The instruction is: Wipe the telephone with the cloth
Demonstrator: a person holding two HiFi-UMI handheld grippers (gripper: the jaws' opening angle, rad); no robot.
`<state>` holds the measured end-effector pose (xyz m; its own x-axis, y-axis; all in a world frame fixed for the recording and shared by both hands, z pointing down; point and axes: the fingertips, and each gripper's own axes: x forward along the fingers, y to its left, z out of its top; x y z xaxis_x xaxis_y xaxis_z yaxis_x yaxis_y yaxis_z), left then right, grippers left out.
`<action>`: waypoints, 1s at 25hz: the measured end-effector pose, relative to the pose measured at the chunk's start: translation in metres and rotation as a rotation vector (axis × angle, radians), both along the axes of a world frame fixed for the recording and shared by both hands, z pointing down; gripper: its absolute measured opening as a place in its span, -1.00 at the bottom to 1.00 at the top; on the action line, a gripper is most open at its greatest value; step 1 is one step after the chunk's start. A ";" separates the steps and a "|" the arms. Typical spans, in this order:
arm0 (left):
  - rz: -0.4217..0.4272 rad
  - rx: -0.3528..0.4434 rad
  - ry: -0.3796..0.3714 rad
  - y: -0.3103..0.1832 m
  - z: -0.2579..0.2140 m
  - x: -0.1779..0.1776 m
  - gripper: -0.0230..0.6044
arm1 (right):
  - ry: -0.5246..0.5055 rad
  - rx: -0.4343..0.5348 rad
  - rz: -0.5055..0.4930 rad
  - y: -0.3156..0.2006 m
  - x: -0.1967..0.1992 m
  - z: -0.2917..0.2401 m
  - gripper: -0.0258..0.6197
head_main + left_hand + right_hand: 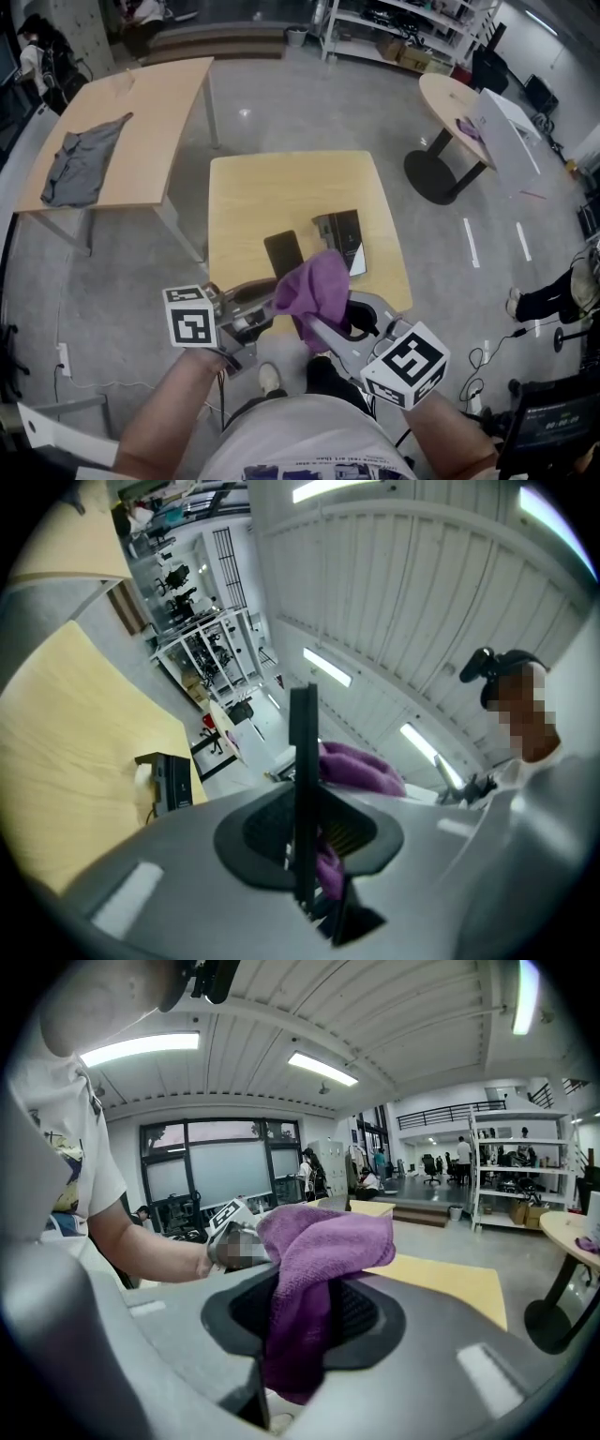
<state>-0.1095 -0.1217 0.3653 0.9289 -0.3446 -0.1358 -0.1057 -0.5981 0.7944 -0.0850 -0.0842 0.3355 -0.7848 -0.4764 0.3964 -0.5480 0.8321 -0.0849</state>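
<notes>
The telephone [284, 251] is a flat black slab held up over the near part of the wooden table [253, 192]. My left gripper [272, 292] is shut on its lower end. In the left gripper view it shows edge-on as a thin black telephone [303, 780] between the jaws, with the purple cloth [361, 769] just behind it. My right gripper [314, 323] is shut on the purple cloth [319, 286], which bunches over its jaws and lies against the telephone's right side. In the right gripper view the cloth [319, 1260] drapes between the jaws of the right gripper [309, 1321].
A black box [339, 234] with a white sheet beside it lies on the table's right half. A second table at the left carries a grey garment [84, 159]. A round table [450, 103] and a seated person [553, 295] are at the right.
</notes>
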 end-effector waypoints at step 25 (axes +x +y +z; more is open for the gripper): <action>0.001 0.073 -0.048 0.001 -0.012 -0.016 -0.66 | 0.001 -0.057 0.069 0.019 0.055 -0.001 -0.55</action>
